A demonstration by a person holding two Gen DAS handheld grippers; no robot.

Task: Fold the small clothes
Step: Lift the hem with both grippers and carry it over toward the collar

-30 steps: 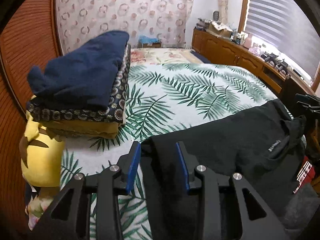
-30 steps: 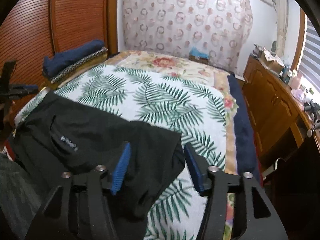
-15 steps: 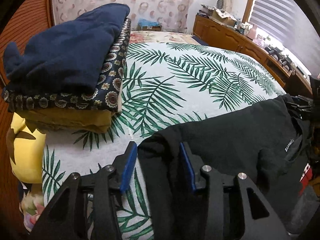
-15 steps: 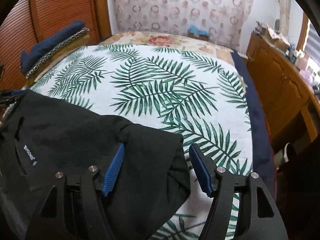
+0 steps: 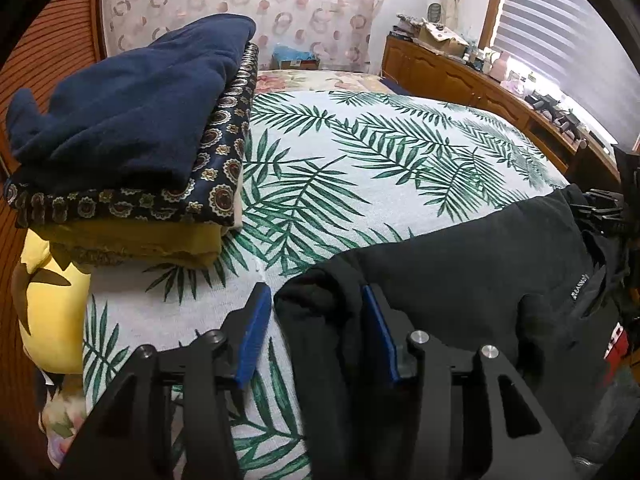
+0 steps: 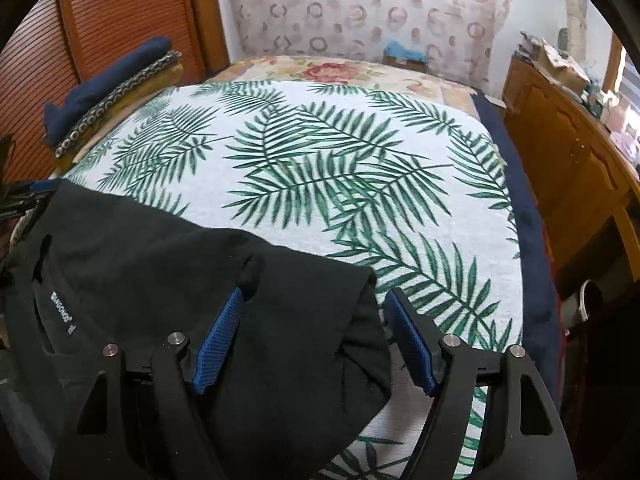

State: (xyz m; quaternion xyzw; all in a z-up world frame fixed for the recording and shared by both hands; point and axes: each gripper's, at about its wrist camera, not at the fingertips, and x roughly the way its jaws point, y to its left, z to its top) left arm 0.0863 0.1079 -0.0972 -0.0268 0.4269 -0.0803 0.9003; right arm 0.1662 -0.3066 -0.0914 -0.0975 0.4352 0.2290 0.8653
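While the left gripper [image 5: 316, 326] stands with its blue pads parted around a bunched corner of the black garment [image 5: 460, 280], the pads do not press the cloth, so nothing is clamped. On the right gripper [image 6: 312, 334] the jaws are spread wider still, straddling the garment's opposite corner; the left pad touches a raised fold, the right pad stands clear of the hem. The garment lies spread along the near edge of the bed between the two tools, a small white label [image 6: 60, 312] showing on its chest.

Far left on the bed sits a stack of folded clothes [image 5: 132, 152]: a navy fleece on top, a patterned navy piece beneath, mustard fabric under that. A yellow cushion [image 5: 52, 312] sits just below the stack at the bed's near left corner.

A white palm-leaf bedspread [image 6: 320, 168] covers the mattress, with a floral sheet [image 6: 332, 72] beyond it and a ring-patterned curtain [image 6: 360, 8] at the far wall. Louvred wooden doors [image 6: 120, 20] stand on the left, and a cluttered wooden cabinet [image 6: 568, 148] runs along the right beneath window blinds [image 5: 560, 20].
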